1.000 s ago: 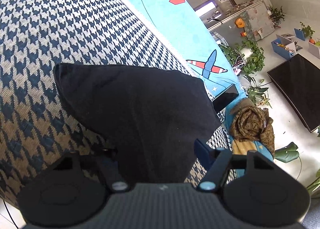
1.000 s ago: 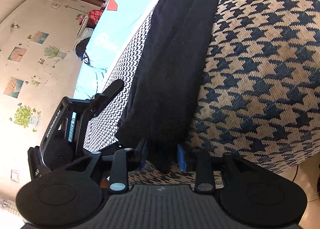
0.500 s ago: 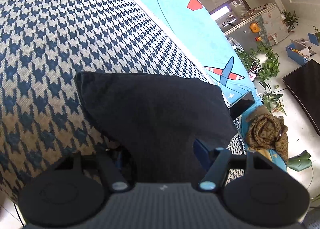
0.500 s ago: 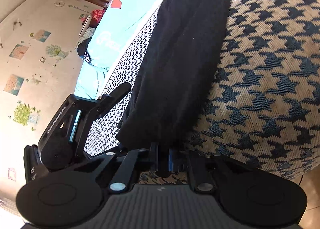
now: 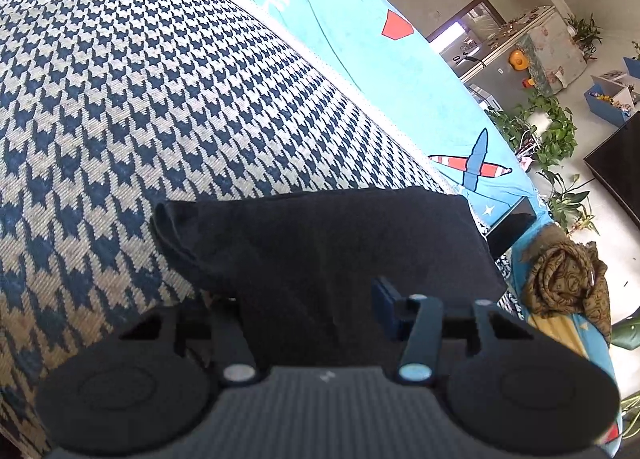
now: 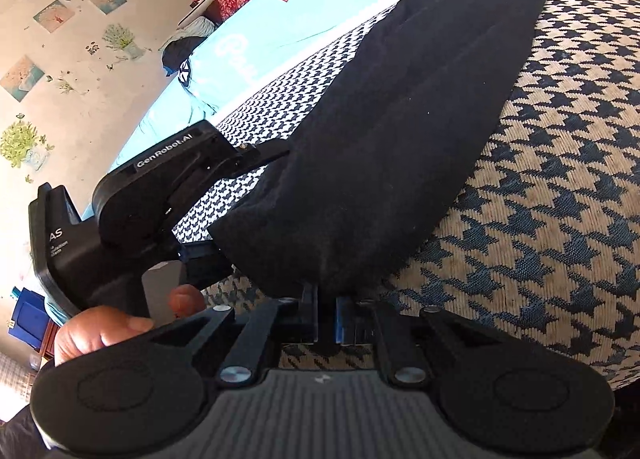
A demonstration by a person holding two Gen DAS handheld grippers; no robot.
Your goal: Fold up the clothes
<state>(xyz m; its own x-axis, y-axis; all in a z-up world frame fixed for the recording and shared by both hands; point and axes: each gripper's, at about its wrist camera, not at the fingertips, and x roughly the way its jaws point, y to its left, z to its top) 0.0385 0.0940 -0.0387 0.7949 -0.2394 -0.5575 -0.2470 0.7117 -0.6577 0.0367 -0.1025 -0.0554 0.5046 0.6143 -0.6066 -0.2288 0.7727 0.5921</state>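
Note:
A folded black garment [image 5: 320,243] lies on the houndstooth-patterned surface [image 5: 160,99]. In the left wrist view my left gripper [image 5: 312,299] stands wide apart at the garment's near end; its right fingertip [image 5: 384,299] shows, and the left one is hidden by the cloth. In the right wrist view the garment [image 6: 400,119] stretches away as a long strip. My right gripper [image 6: 326,313] is shut on its near edge. The left gripper's body [image 6: 168,195] shows to the left, held by a hand.
A turquoise printed sheet [image 5: 400,71] lies beyond the houndstooth surface. A brown patterned cloth [image 5: 568,279] is bunched at the right. Potted plants [image 5: 552,131], a dark table [image 5: 616,163] and a wall with stickers [image 6: 60,39] stand around.
My right gripper has closed on the garment's near edge and swung round, so the strip now runs up to the right. The left gripper has stayed open at the garment's end.

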